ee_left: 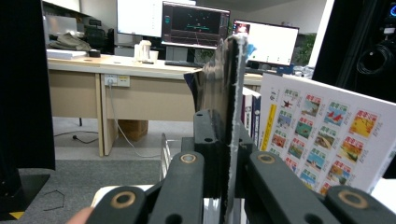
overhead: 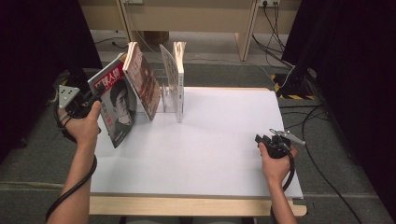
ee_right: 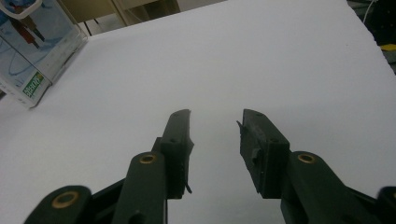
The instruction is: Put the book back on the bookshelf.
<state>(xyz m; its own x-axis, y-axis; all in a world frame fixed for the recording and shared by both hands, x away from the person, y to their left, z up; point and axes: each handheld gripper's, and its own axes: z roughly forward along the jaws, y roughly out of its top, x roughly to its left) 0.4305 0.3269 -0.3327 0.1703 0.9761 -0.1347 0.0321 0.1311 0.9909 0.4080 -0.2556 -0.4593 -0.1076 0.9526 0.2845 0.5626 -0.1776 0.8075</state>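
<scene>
One magazine (overhead: 115, 106) clamped edge-on in left gripper (overhead: 91, 99), long axis tilted upright, right gripper (ee_right: 215, 135) released.

Even overhead light, dark surroundings, soft blurry frames, glare-white table (overhead: 210, 140).

I see a worktop (overhead: 210, 140) with a white sheet over it, a strip of bare pale wood showing along the near edge and at the far edge. At the far left a clear rack (overhead: 168, 95) stands on the white surface (its thin dividers are hard to make out), with a white book (overhead: 179, 84) upright in it and a reddish magazine (overhead: 142, 81) leaning against its left side. In the right gripper view that white surface (ee_right: 243, 65) runs bare ahead.
</scene>
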